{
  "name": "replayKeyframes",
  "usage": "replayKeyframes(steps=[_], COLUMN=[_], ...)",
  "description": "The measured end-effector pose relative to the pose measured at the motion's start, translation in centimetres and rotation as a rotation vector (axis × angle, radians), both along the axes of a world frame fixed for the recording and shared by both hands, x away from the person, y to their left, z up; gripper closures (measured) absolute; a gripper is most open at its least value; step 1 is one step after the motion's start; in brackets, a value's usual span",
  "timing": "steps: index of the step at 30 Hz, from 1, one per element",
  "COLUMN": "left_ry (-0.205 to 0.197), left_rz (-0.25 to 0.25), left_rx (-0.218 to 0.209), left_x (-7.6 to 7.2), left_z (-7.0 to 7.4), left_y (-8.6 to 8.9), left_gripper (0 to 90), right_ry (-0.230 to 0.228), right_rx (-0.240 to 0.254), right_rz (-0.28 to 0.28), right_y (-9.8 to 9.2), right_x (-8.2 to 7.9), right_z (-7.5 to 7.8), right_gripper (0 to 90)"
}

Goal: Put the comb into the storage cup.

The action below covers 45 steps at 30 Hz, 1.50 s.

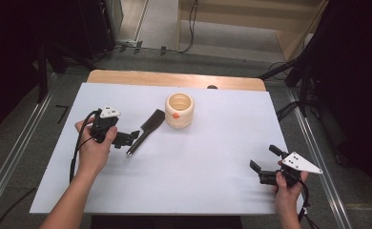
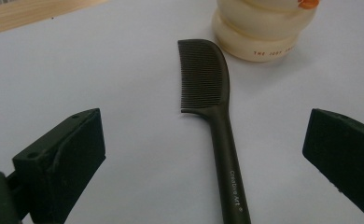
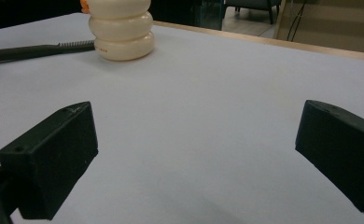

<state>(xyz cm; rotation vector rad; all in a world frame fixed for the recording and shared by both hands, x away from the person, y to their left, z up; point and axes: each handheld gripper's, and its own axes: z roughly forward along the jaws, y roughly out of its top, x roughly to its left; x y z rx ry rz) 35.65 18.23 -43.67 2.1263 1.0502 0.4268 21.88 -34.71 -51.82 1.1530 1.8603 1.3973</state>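
Hovered with left tool [image 1: 132, 137] wide open astride the comb [image 2: 213, 98] handle beside the cream pot [image 1: 179, 110], nothing gripped yet; right tool [image 1: 264, 159] open, empty.

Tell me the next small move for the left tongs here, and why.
Probably ease the left tongs forward and down, then shut on the comb handle. Their jaws stand open on either side of it, not touching, and the comb lies flat on the white table beside the cream cup.
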Motion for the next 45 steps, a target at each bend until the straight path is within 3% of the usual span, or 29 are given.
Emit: replayKeyframes(steps=[12,14,16,24,27,30,31,33,37,38,45], left_ry=[0.061,0.08,0.112,0.134,0.149,0.155,0.161,0.18,0.2,0.199,0.222], left_rz=[-0.026,-0.029,-0.031,0.002,0.016,0.031,0.024,0.009,-0.01,-0.001,-0.029], left_rx=[0.063,0.073,0.058,0.105,0.097,0.107,0.12,0.137,0.157,0.167,0.214], left_x=[1.3,1.5,1.8,2.2,2.5,2.6,2.7,2.8,2.7,2.7,2.8], left_z=[-1.0,-1.1,-1.2,-1.0,-0.9,-1.0,-1.0,-1.3,-1.8,-1.9,-2.6], left_y=[-1.7,-1.8,-1.9,-1.9,-1.7,-1.7,-1.7,-2.0,-2.8,-3.0,-4.0], left_gripper=[0.0,0.0,0.0,5.5,5.6,14.2,14.4,22.9,27.4,33.0,40.9], right_ry=[0.001,0.001,0.002,0.005,0.005,0.007,0.007,0.009,0.01,0.011,0.022], right_rx=[-0.01,-0.009,-0.01,-0.013,-0.012,-0.012,-0.015,-0.016,-0.021,-0.023,-0.029], right_rz=[-0.001,-0.001,-0.002,-0.003,0.0,0.0,-0.001,0.003,0.005,0.005,0.002], right_y=[0.1,0.2,0.2,0.2,0.2,0.2,0.2,0.3,0.3,0.3,0.5], right_x=[0.1,0.1,0.1,0.2,0.2,0.2,0.3,0.3,0.4,0.4,0.4], right_z=[-0.1,-0.1,-0.1,-0.1,-0.1,-0.1,-0.2,-0.2,-0.2,-0.2,-0.2], right_gripper=[0.0,0.0,0.0,0.0,0.0,0.0,0.0,0.0,0.0,0.0,0.0])
